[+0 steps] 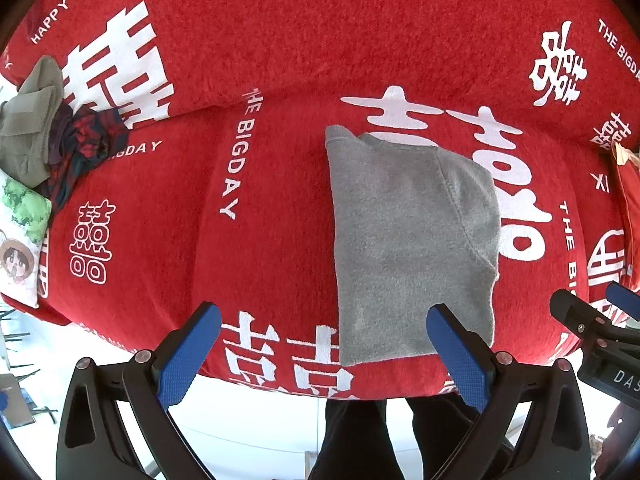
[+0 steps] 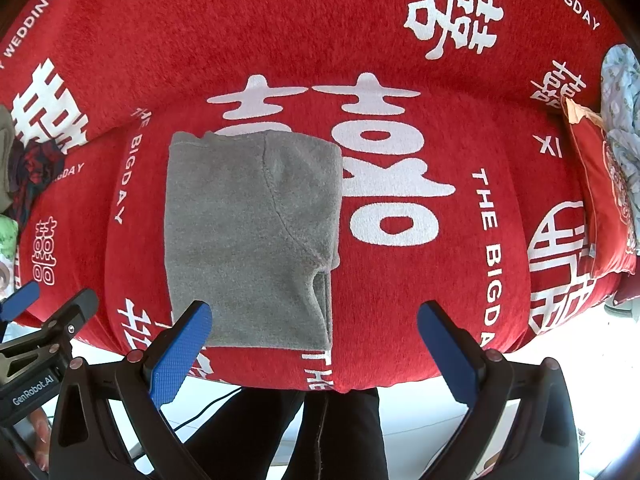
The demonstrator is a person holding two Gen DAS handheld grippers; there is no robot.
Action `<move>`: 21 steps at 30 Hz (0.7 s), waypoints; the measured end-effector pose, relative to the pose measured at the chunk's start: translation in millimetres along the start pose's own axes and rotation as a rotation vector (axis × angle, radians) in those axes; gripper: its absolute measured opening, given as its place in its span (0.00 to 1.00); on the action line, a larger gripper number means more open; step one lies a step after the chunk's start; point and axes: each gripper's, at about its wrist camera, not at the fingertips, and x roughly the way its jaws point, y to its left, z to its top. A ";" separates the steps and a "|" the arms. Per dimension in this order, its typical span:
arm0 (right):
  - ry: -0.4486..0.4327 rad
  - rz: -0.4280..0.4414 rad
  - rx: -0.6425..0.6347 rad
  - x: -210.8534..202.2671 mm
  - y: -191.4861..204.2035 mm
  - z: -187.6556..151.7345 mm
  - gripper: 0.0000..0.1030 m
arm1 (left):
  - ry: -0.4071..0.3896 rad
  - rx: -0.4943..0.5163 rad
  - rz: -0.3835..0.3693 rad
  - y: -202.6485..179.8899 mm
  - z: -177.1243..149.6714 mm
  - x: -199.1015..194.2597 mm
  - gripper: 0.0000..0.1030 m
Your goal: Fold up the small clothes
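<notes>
A grey fleece garment (image 1: 412,236) lies folded into a tall rectangle on the red cover (image 1: 280,184), its hem near the front edge. In the right wrist view the same garment (image 2: 248,240) shows a sleeve seam curving down its right half. My left gripper (image 1: 324,352) hovers open above the front edge, its right finger over the garment's lower right corner. My right gripper (image 2: 314,350) is open too, with its left finger over the garment's lower left corner. Nothing is held in either. Each gripper shows at the edge of the other's view: the right gripper (image 1: 592,312) and the left gripper (image 2: 48,312).
A pile of clothes, olive and dark plaid (image 1: 52,136), lies at the far left beside a printed cushion (image 1: 20,236). A red cushion (image 2: 604,196) and pale floral cloth (image 2: 624,120) sit at the right. A person's dark trouser legs (image 2: 312,432) stand below the front edge.
</notes>
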 end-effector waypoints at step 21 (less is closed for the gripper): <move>-0.002 -0.001 0.002 -2.2 3.0 -0.4 0.99 | -0.008 -0.002 0.002 2.0 -1.2 -3.2 1.00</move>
